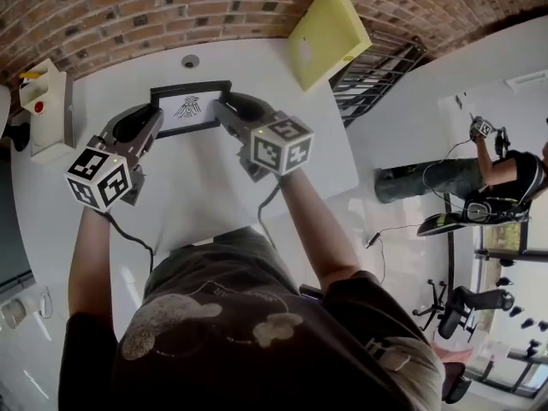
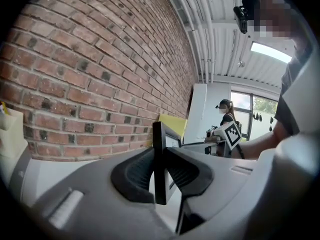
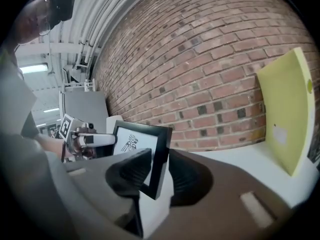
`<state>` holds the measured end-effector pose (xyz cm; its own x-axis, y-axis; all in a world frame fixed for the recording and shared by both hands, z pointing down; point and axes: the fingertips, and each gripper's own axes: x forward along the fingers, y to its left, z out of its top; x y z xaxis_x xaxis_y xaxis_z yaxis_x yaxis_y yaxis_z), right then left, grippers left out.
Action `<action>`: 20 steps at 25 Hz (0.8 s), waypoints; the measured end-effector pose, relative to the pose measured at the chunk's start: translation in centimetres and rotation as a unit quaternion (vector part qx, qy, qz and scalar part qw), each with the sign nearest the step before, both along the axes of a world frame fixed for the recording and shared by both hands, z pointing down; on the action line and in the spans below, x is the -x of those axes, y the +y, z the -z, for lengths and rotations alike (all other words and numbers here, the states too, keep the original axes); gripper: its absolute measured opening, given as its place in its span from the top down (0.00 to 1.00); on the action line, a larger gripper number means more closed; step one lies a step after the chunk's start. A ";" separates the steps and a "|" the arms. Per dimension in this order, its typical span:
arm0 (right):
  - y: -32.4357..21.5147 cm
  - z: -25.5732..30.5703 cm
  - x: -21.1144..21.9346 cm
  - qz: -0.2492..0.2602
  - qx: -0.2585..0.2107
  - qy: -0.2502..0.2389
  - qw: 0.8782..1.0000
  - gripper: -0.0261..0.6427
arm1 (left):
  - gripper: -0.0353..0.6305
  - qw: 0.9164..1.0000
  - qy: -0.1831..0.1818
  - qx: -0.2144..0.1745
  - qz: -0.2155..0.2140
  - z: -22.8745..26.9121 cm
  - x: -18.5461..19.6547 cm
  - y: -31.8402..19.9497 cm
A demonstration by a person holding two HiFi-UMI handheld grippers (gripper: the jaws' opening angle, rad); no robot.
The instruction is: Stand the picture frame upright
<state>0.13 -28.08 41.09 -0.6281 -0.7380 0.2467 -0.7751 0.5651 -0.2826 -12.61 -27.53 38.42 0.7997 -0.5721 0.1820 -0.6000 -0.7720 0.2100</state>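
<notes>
A black picture frame with a white print faces me on the white table, its top tipped back toward the brick wall. My left gripper is shut on its left edge. In the left gripper view both pads press the frame's edge, which stands vertical between them. My right gripper is at the frame's right edge. In the right gripper view the frame's corner sits aslant between the jaws, close to the right pad, with a sliver of gap at the left pad. Whether the frame's bottom rests on the table is hidden.
A yellow board leans on the brick wall at the back right. A white box with red parts stands at the table's left. A round cable hole lies behind the frame. Another person sits past the table's right edge.
</notes>
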 end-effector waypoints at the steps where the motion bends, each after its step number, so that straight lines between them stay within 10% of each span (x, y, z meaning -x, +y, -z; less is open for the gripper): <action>1: -0.6 0.0 -0.9 0.001 -0.003 0.008 1.000 0.80 | 0.82 1.000 -0.007 -0.001 0.006 -0.3 -0.9 -0.5; 10: -6.9 -1.2 -8.1 0.013 -0.061 0.118 0.991 0.82 | 0.81 0.989 -0.128 -0.041 0.054 -3.6 -8.1 -7.1; 20: -15.9 -3.5 -13.1 -0.032 -0.077 0.170 0.982 0.82 | 0.80 0.979 -0.181 -0.055 0.072 -6.4 -13.2 -16.9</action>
